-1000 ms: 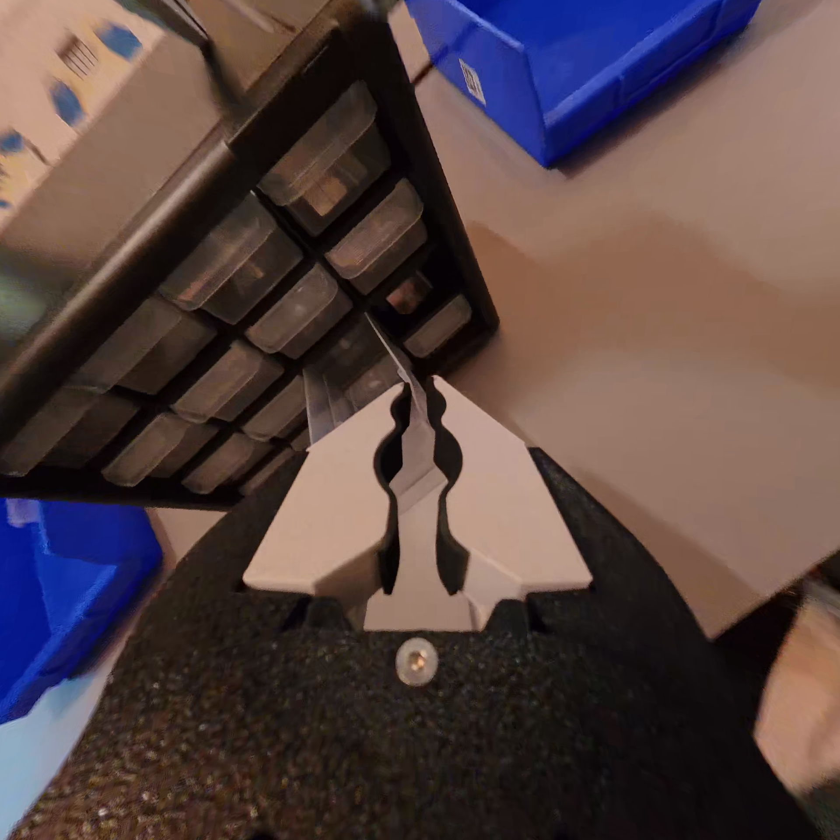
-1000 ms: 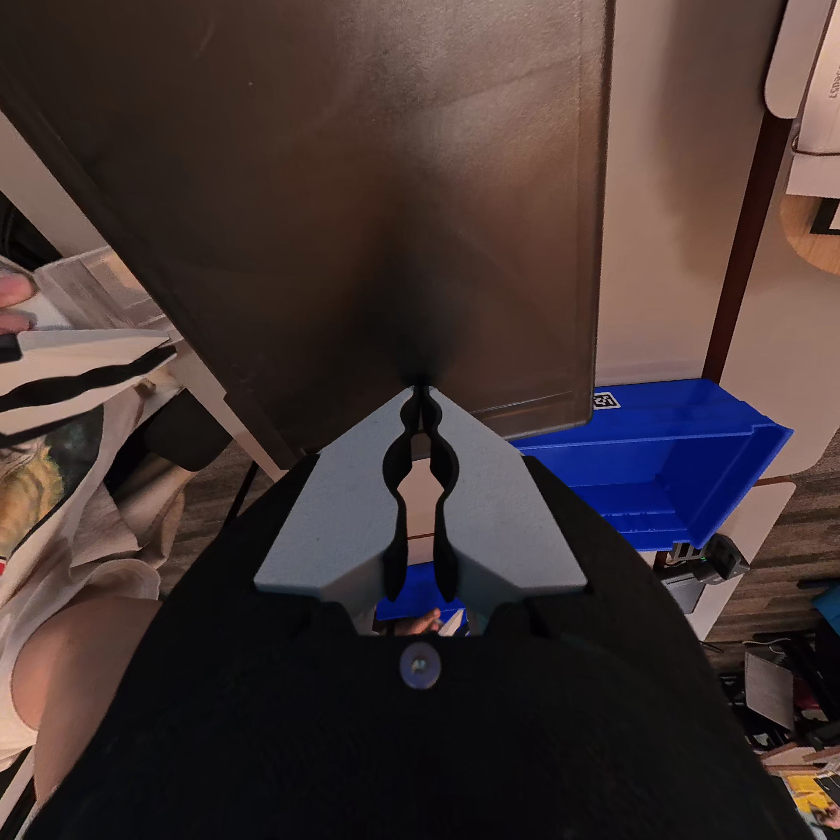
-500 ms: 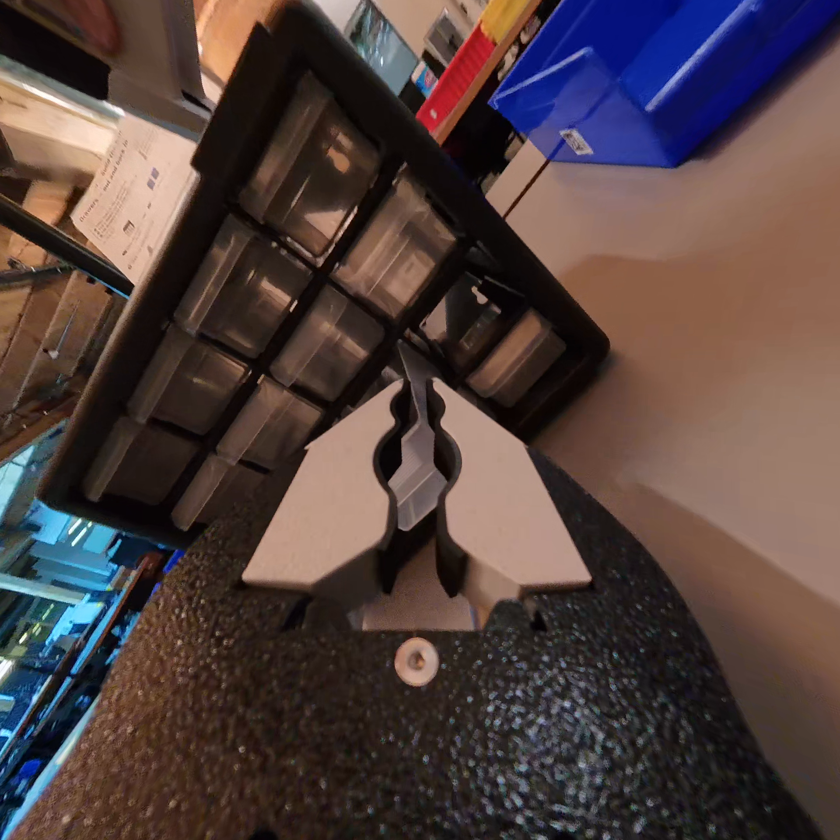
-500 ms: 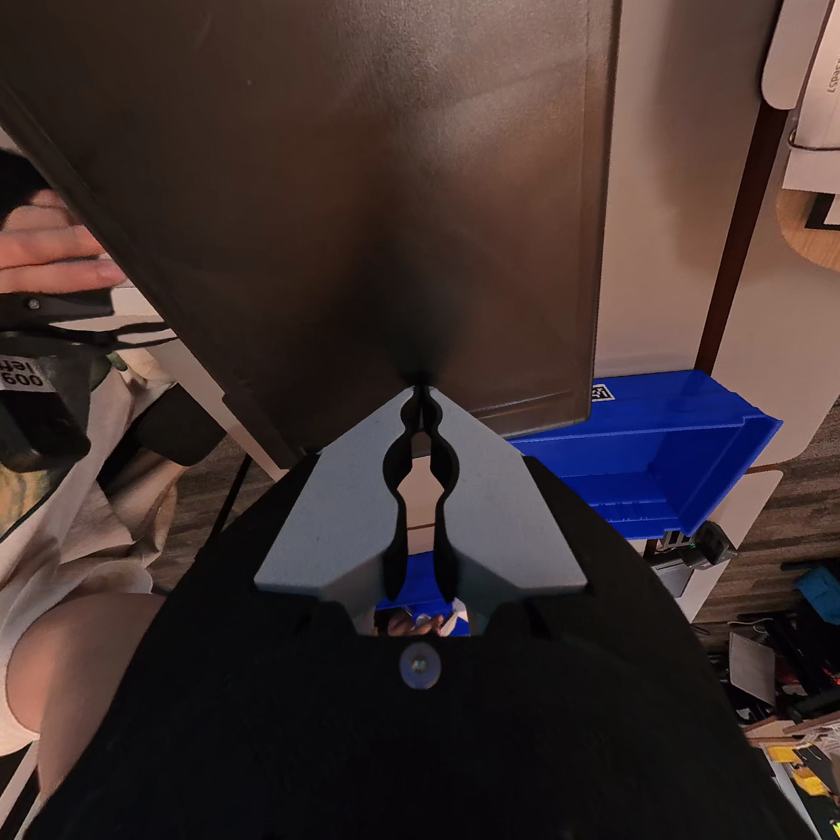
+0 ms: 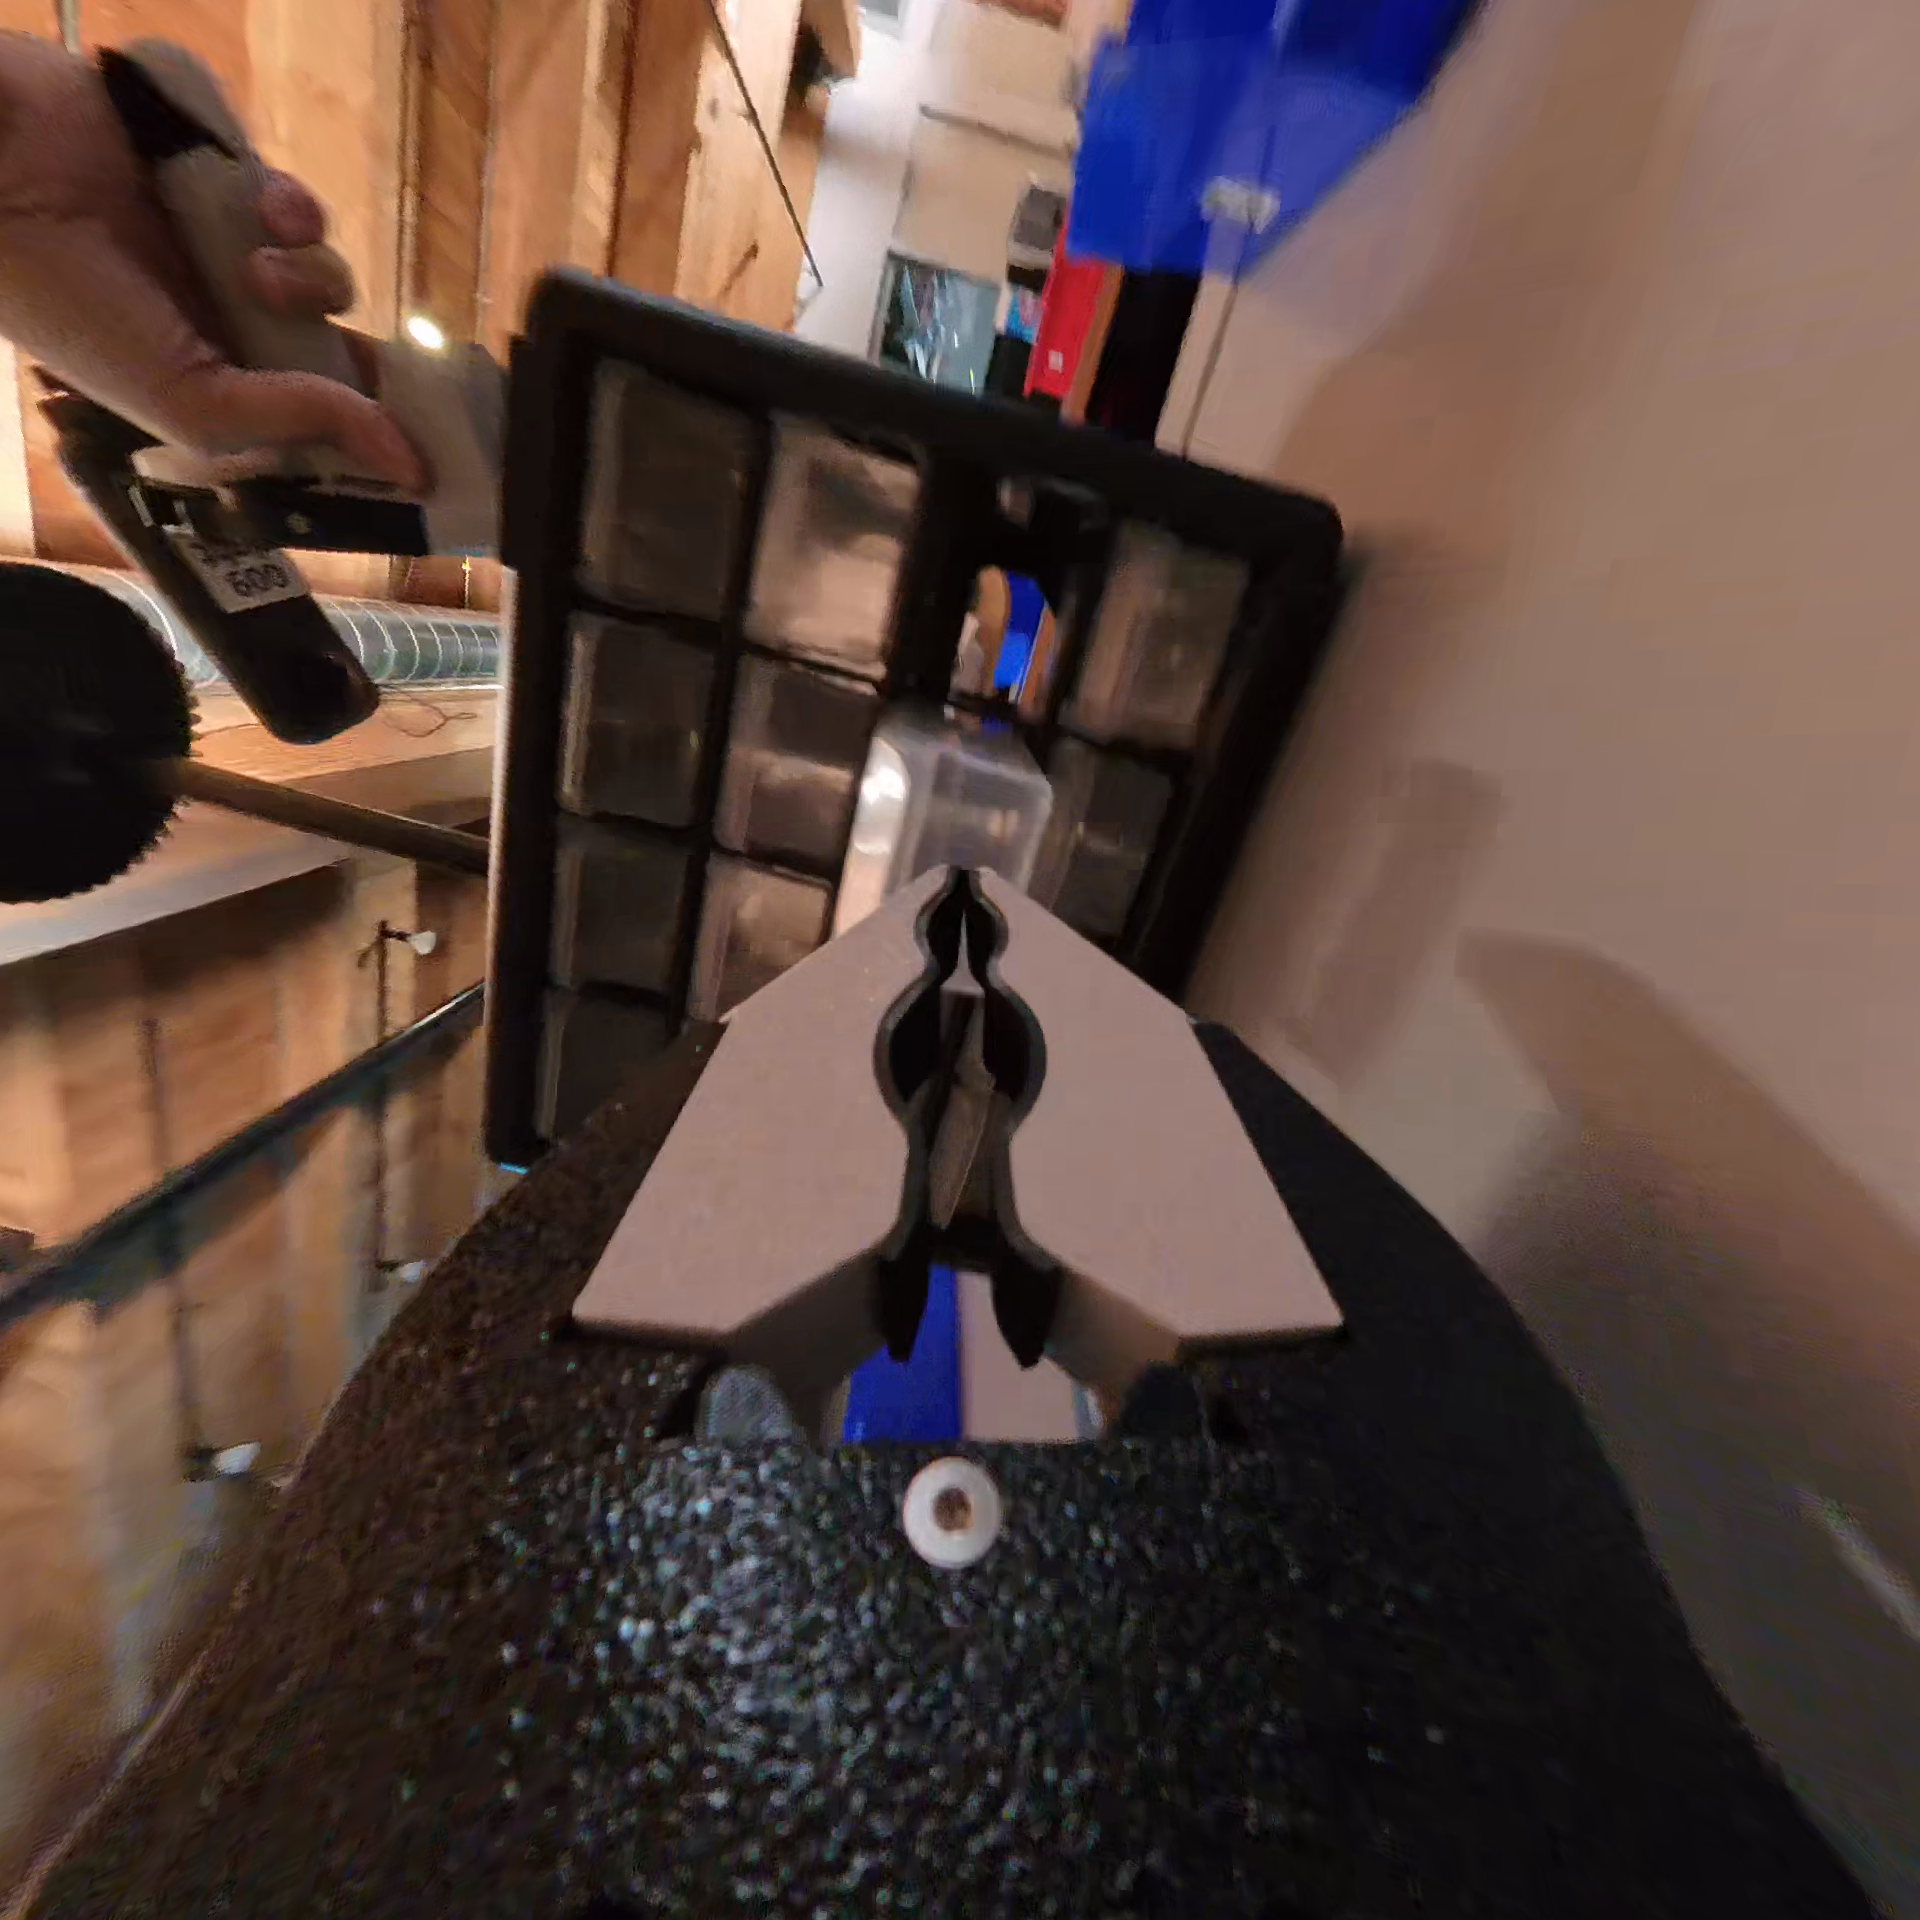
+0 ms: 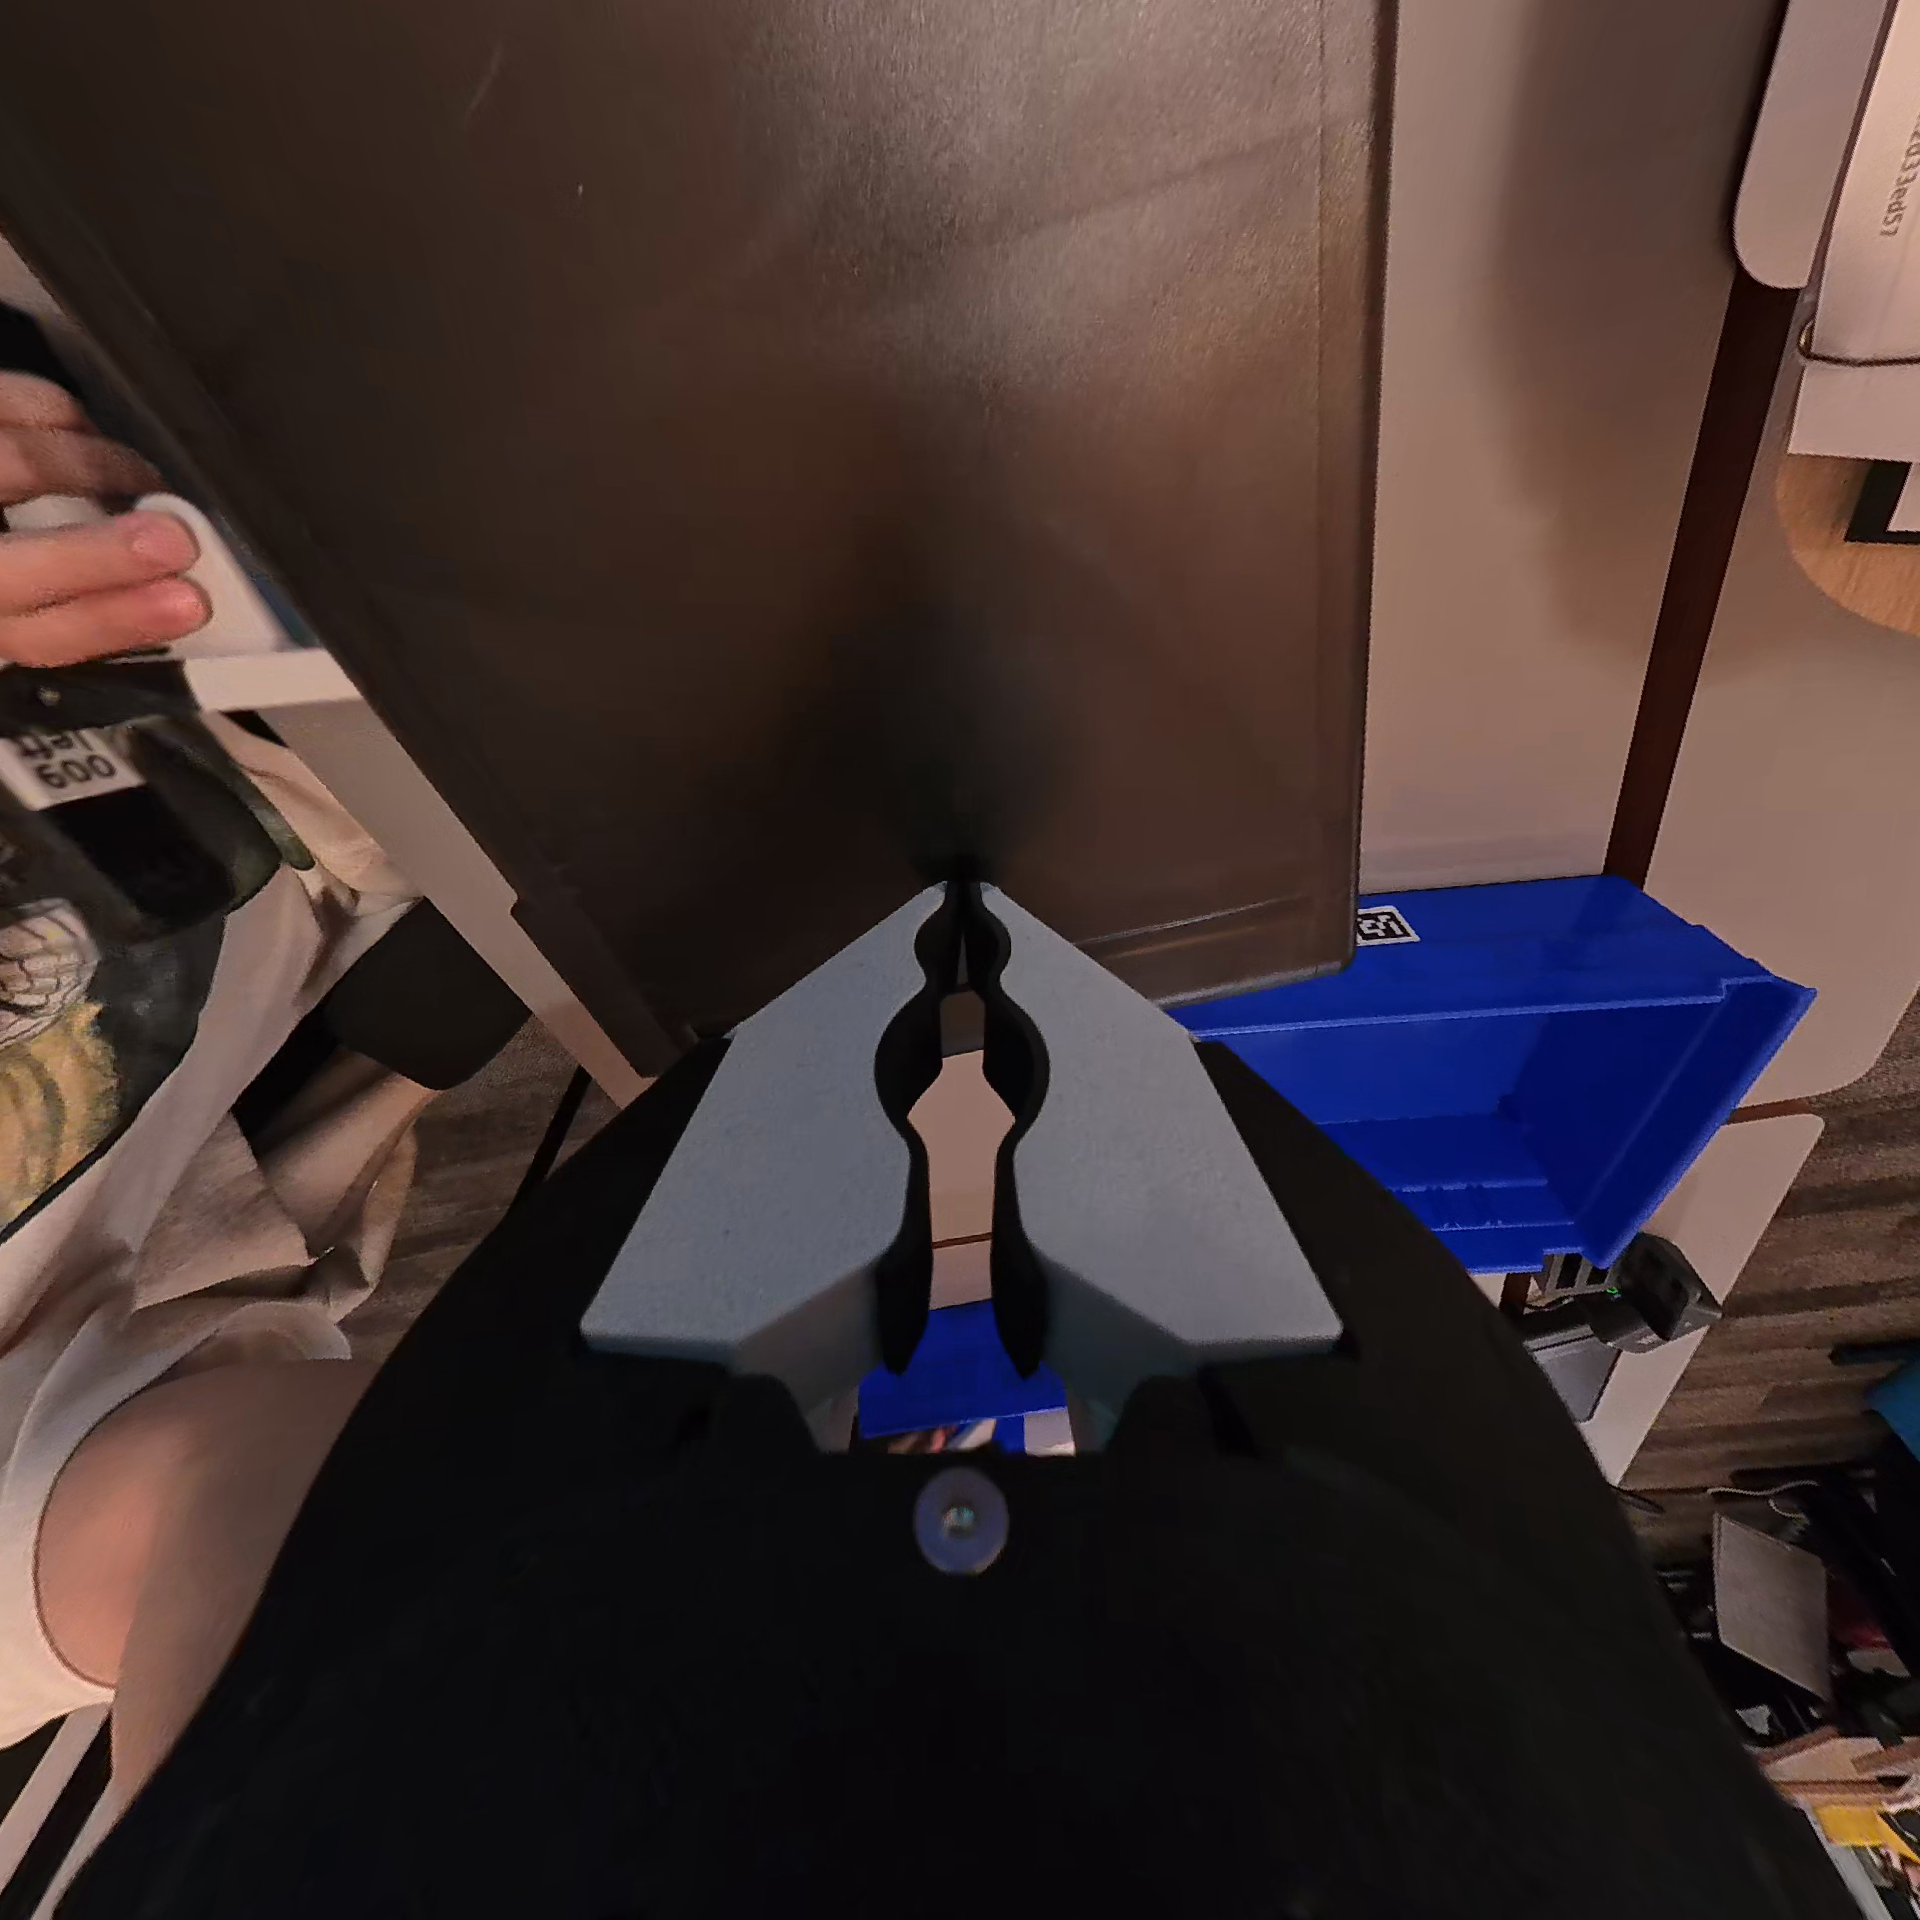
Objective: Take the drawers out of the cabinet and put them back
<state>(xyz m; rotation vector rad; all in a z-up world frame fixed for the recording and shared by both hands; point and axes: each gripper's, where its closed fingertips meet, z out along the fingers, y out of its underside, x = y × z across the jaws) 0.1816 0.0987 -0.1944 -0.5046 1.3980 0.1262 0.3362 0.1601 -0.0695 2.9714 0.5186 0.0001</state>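
Note:
In the left wrist view the black cabinet (image 5: 535,727) stands on the beige table (image 5: 1621,623), its front filled with clear drawers. My left gripper (image 5: 964,883) is shut on the thin front tab of one clear drawer (image 5: 951,790), which sticks partly out of its slot. The slot above it (image 5: 1013,613) is empty. My right gripper (image 6: 961,894) is shut, with its tips against the cabinet's plain dark panel (image 6: 831,416) and nothing between the pads. It also shows in the left wrist view (image 5: 447,447), against the cabinet's far edge.
A blue bin (image 5: 1195,135) stands on the table behind the cabinet; it also shows in the right wrist view (image 6: 1507,1060). A hand (image 5: 156,260) holds the right gripper. The left gripper's handle and hand (image 6: 94,623) show beside the cabinet. Floor clutter (image 6: 1818,1662) lies below.
The left wrist view has rolled, so the cabinet front now faces it squarely. The clear drawer's tab has stayed in the left grasp. The right gripper has stayed shut against the cabinet.

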